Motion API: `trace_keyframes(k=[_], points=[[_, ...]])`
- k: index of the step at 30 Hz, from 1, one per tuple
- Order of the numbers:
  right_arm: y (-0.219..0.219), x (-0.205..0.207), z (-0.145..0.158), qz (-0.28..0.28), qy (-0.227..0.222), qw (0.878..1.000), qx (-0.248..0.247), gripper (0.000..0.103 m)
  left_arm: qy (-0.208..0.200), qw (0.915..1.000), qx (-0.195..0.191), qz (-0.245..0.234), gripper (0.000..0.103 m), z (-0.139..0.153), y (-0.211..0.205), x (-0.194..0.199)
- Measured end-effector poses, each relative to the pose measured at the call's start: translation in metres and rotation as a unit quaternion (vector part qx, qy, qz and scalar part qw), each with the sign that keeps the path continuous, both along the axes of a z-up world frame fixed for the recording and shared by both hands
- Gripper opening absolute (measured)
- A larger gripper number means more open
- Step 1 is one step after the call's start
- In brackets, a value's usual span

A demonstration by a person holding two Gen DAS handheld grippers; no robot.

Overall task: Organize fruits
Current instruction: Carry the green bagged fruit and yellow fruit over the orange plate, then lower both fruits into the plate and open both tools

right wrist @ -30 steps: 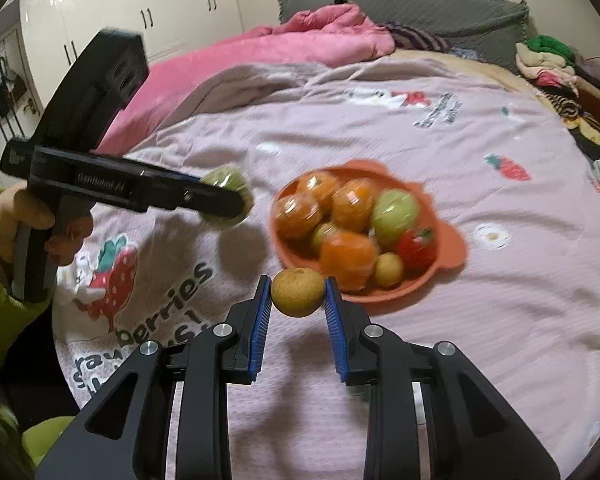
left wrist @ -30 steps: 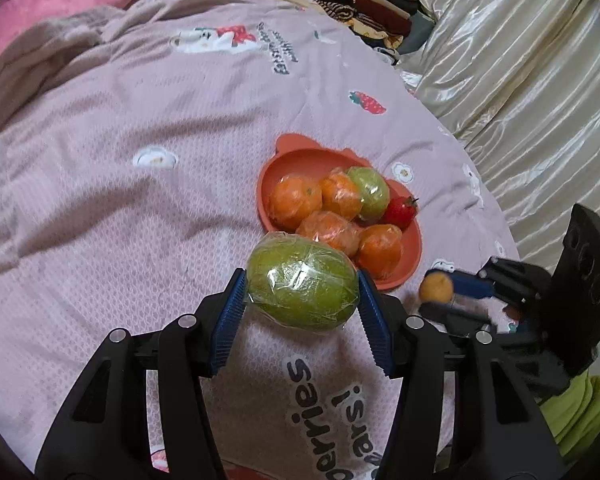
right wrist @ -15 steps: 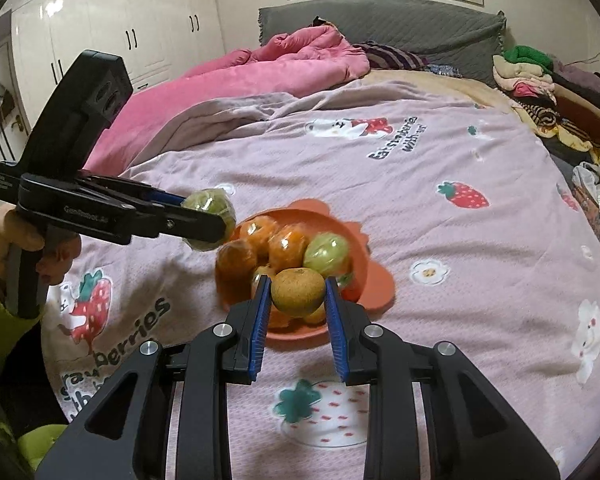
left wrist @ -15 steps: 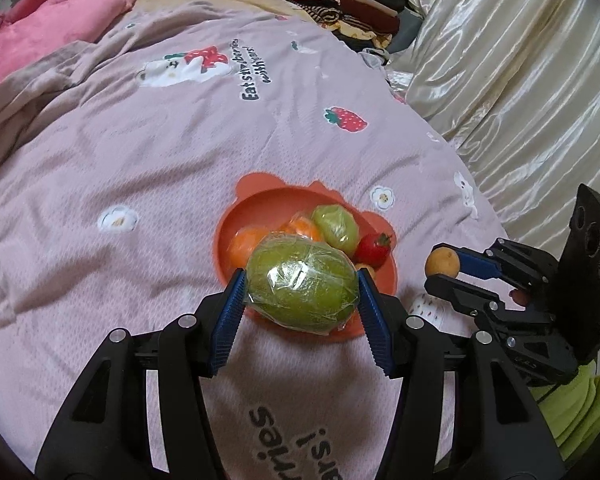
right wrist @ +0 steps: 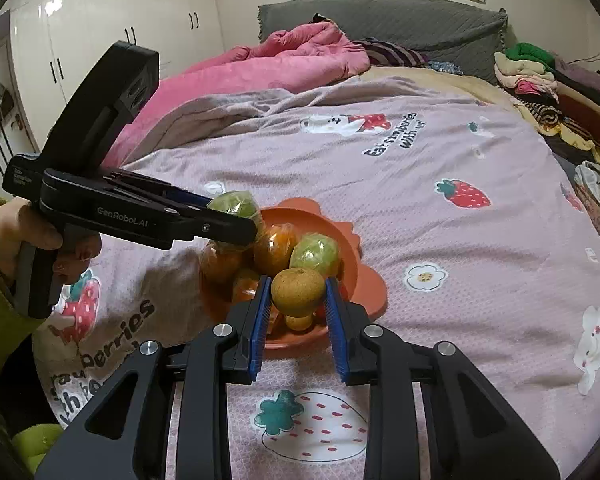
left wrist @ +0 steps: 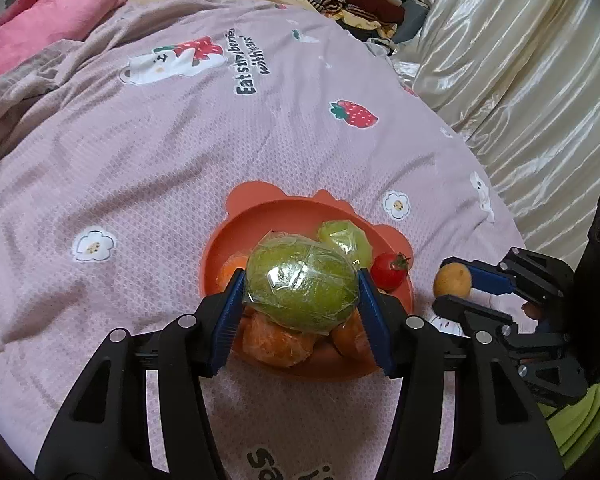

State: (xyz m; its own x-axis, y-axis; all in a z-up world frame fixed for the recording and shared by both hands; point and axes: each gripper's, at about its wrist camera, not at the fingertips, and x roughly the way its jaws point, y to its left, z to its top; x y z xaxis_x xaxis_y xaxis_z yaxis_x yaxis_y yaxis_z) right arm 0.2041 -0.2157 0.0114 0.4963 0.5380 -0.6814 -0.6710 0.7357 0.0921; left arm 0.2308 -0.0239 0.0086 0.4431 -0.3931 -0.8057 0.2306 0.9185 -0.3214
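A: What does the left gripper (left wrist: 302,294) have?
B: Its blue-padded fingers (left wrist: 231,312) are clamped on a large green fruit (left wrist: 302,286) wrapped in clear film, at the centre of the left wrist view. The fruit hangs over the orange plate (left wrist: 240,236), just above the wrapped oranges (left wrist: 278,340) lying there.

A: And the right gripper (right wrist: 298,300)?
B: Its fingers (right wrist: 260,316) are closed on a small brownish-yellow fruit (right wrist: 298,291), low in the middle of the right wrist view, over the plate's near edge. In the left wrist view the same fruit sits at the right of the frame, just beside the plate's rim.

A: What is on the plate?
B: Several film-wrapped oranges, a smaller wrapped green fruit (left wrist: 344,240) toward the far side, and a red tomato (left wrist: 390,270) at the plate's right edge. In the right wrist view a small yellow fruit (right wrist: 299,322) shows just below the held one.

A: Where does the plate rest?
B: On a pink bedspread (left wrist: 140,160) printed with strawberries and flowers. A bright pink quilt (right wrist: 280,60) is bunched in the upper left of the left wrist view, folded clothes (right wrist: 540,80) are stacked at the top, and pale shiny curtains (left wrist: 520,80) fill the right side
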Motion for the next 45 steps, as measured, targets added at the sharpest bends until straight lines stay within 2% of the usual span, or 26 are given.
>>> trace_keyframes(k=[20, 37, 45], points=[[0.021, 0.003, -0.013, 0.003, -0.008, 0.999, -0.032, 0.026, -0.003, 0.9999, -0.009, 0.005, 0.047, -0.004, 0.002, 0.003], [0.028, 0.010, -0.016, 0.005, -0.010, 0.999, -0.036, 0.026, -0.006, 0.9999, -0.013, 0.009, 0.047, -0.004, 0.004, 0.005], [0.031, 0.008, -0.015, 0.005, -0.014, 0.999, -0.036, 0.042, -0.007, 0.9999, -0.012, 0.008, 0.047, -0.003, 0.004, 0.004]])
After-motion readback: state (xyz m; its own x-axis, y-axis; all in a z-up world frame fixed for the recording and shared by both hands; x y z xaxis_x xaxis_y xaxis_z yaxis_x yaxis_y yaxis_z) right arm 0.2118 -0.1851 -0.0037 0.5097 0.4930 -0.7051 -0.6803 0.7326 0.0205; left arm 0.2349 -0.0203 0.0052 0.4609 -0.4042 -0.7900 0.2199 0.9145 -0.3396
